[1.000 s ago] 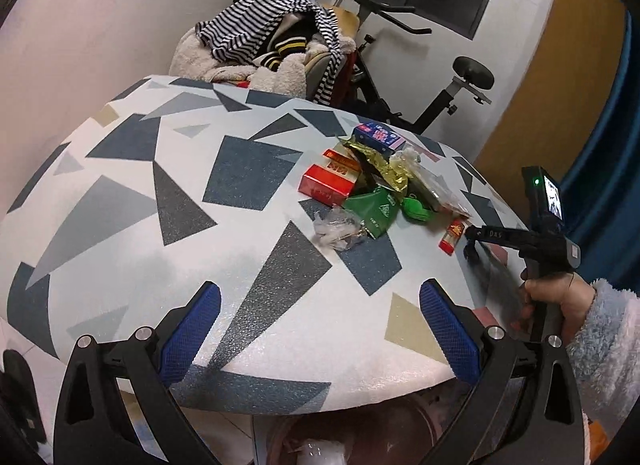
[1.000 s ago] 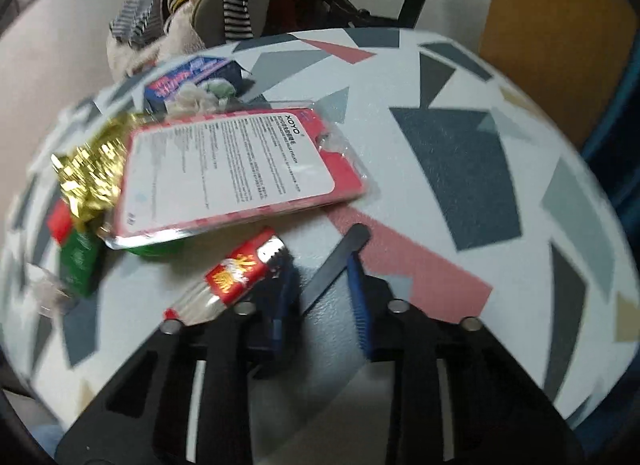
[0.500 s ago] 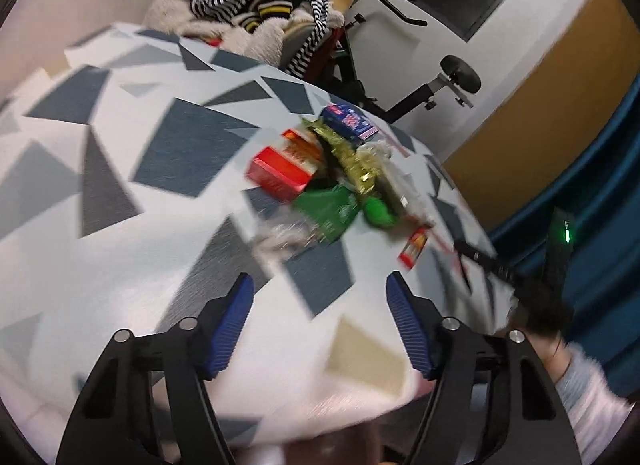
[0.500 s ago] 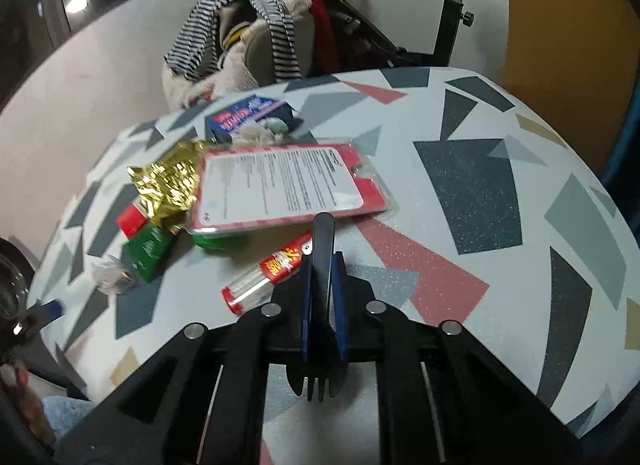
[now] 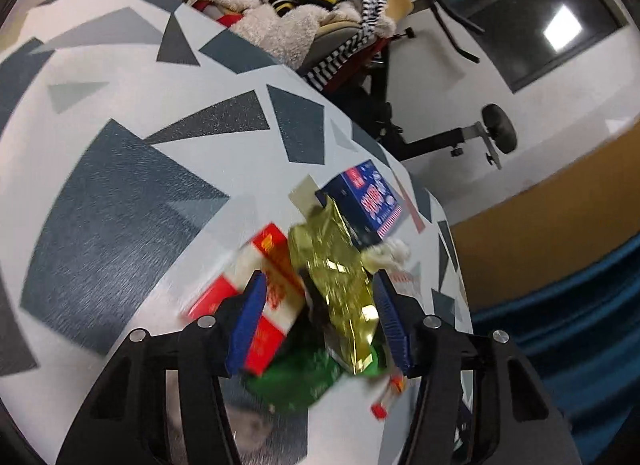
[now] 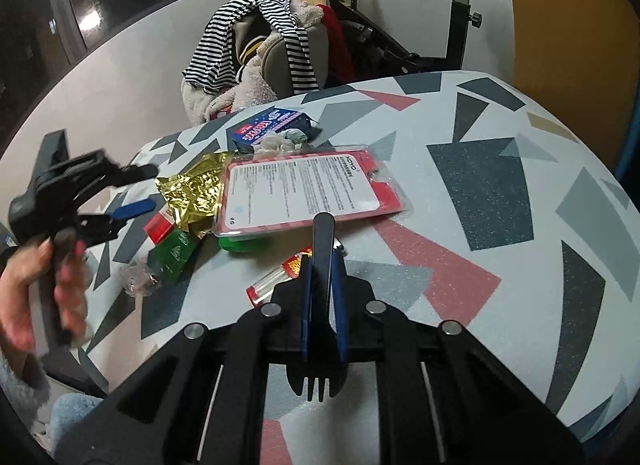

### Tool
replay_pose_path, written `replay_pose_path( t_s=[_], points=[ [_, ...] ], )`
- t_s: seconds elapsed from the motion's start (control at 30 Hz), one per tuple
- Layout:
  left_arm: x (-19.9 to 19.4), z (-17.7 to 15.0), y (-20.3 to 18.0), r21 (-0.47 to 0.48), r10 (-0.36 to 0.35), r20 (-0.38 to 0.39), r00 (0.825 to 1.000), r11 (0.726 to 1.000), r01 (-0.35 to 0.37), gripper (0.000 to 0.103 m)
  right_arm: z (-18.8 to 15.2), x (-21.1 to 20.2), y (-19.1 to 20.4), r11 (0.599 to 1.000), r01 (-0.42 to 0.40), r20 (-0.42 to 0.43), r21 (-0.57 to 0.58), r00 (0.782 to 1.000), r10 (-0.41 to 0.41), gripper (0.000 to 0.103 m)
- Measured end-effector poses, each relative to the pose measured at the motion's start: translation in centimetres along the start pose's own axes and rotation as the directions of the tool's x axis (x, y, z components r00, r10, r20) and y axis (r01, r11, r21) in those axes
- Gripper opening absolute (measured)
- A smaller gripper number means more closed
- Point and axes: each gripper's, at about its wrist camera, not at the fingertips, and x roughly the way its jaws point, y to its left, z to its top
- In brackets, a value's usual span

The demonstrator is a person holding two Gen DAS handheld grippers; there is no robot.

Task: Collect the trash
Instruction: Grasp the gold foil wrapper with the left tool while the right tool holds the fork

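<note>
Trash lies piled on the patterned table [image 6: 500, 185]: a gold foil wrapper [image 5: 340, 285], a red box [image 5: 272, 305], a green packet [image 5: 296, 381], a blue box [image 5: 368, 197], a red-and-white blister card [image 6: 304, 189] and a small red tube [image 6: 280, 273]. My left gripper [image 5: 320, 321] is open, its fingers on either side of the gold wrapper and red box; it also shows in the right wrist view [image 6: 124, 193]. My right gripper [image 6: 322, 281] is shut on a black plastic fork [image 6: 322, 241], held above the table.
A chair heaped with striped and fleece clothes [image 6: 264, 37] stands behind the table, with an exercise bike [image 6: 460, 5] beside it. A crumpled clear wrapper [image 6: 140, 281] lies at the table's near left. A blue curtain [image 5: 560, 305] hangs on the right.
My left gripper has moved forward over the table to the trash pile and narrowed around the gold wrapper. My right gripper closed on the black fork and lifted it back from the table.
</note>
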Motion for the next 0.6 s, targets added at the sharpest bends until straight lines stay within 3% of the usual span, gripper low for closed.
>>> replay_pose_path(
  t_s=[0.1,0.17,0.3,0.47,0.6],
  points=[
    [1.1,0.5,0.3,-0.019,0.027,-0.002,1.000,0.999,-0.027,0.019,-0.1,-0.1,-0.2,1.000,-0.007,-0.002,0.006,1.000,0.007,0.014],
    [0.9,0.6,0.3,-0.018,0.010,0.019,1.000,1.000,-0.009,0.016,-0.1,-0.3,-0.3,1.000,-0.007,-0.001,0.001,1.000,0.007,0.014],
    [-1.2,0.6,-1.9,0.094,0.018,0.058,0.998,0.995,-0.024,0.012,-0.1,-1.3,-0.4,1.000,-0.008,0.014,-0.010,1.000,0.008,0.014],
    [-6.2,0.9,-5.9,0.282,0.028,0.132,0.991,0.957,-0.065,0.010,0.1,-2.5,-0.3,1.000,-0.014,0.030,-0.006,0.999,0.014,0.014],
    [-9.9,0.5,-7.6,0.345,0.025,0.156,0.987,0.936,-0.078,0.010,0.2,-3.7,0.4,0.999,-0.034,0.047,0.000,0.998,0.034,0.014]
  ],
)
